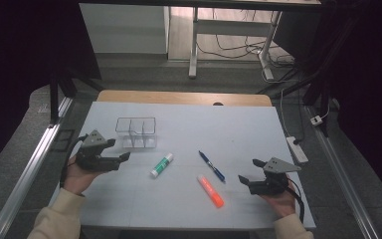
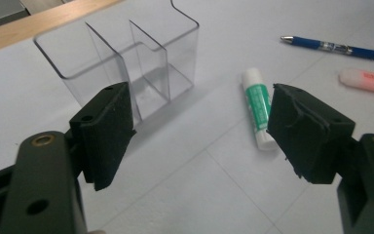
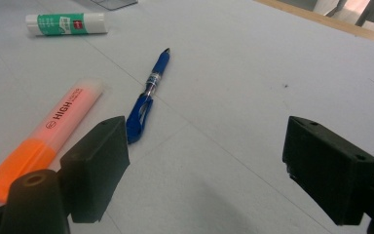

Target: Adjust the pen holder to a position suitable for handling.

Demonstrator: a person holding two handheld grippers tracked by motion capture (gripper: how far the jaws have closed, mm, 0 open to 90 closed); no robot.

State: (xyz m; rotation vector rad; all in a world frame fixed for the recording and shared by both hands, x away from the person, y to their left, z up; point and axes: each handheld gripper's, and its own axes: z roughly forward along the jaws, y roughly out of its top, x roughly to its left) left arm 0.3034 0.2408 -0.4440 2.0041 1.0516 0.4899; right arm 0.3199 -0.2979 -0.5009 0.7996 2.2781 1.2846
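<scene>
The left gripper point(image 1: 122, 160) is held above the white tabletop point(image 1: 238, 134) with its jaws spread and nothing between them. Just beyond it stands one clear plastic organiser box with three compartments point(image 1: 136, 132), its left edge partly masked by a jaw in the left gripper view. One green-and-white glue stick point(image 1: 161, 165) lies near. The right gripper point(image 1: 248, 172), likewise spread and holding nothing, hovers near one orange highlighter point(image 1: 210, 191) and one blue pen point(image 1: 212, 167), whose rear end a jaw hides in the right gripper view.
</scene>
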